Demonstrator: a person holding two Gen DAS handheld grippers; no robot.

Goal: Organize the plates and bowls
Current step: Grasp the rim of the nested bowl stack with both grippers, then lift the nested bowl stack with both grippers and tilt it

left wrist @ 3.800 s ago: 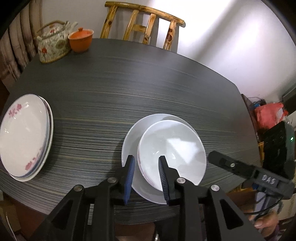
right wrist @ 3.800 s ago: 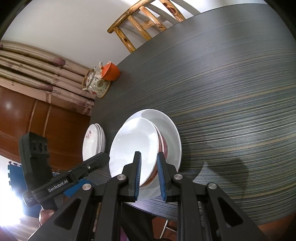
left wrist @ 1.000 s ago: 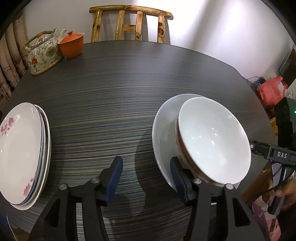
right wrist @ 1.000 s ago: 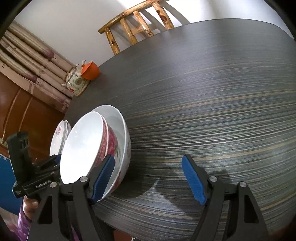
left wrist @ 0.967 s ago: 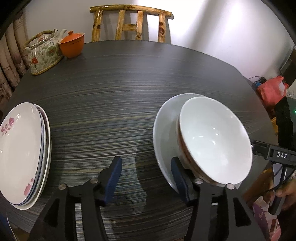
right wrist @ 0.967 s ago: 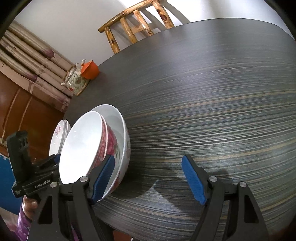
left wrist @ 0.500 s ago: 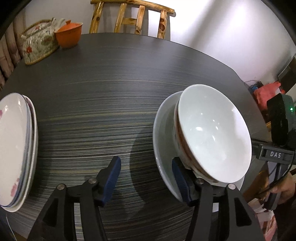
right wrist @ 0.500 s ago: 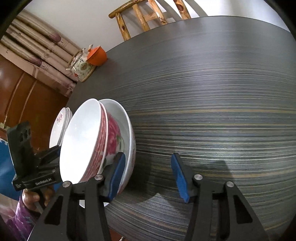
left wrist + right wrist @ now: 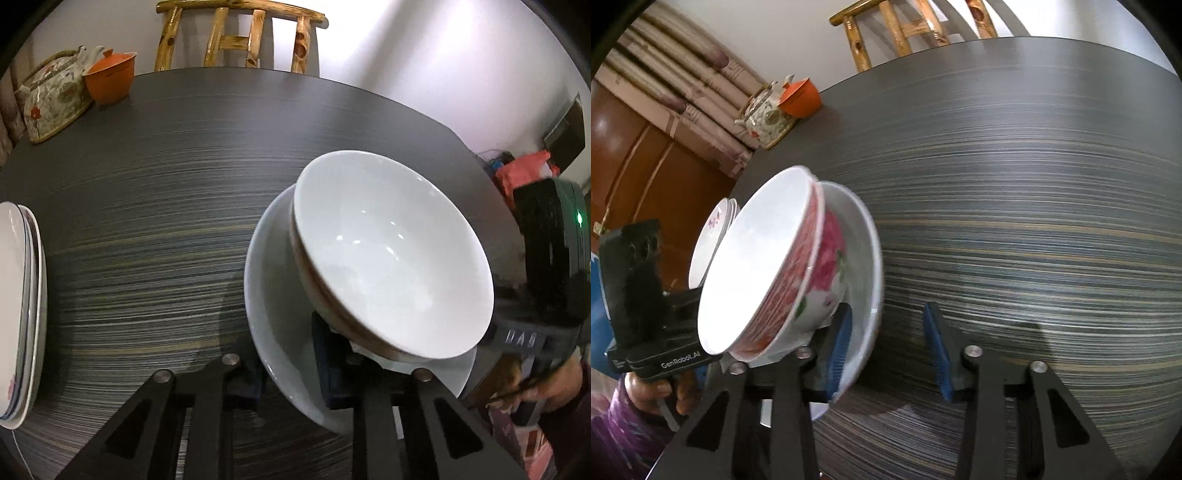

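Since half a second ago, the left gripper (image 9: 290,363) has been closed from a wide gap onto the near rim of the white plate (image 9: 273,295), which is now clamped between its fingers. Two nested bowls (image 9: 391,254) are carried in the plate, tilted, above the dark table (image 9: 166,184). The right gripper (image 9: 892,349) is held released, one finger inside the plate rim, the other over the table. A plate stack (image 9: 18,306) lies at the table's left edge.

Indoor light was dim and warm, with small glare spots inside the white bowl (image 9: 391,254). Both fisheye views curved strongly, corners black. Motion blur softened the bowl rim, and the bench (image 9: 1034,206) beyond the right tool (image 9: 890,347) carried its shadow.
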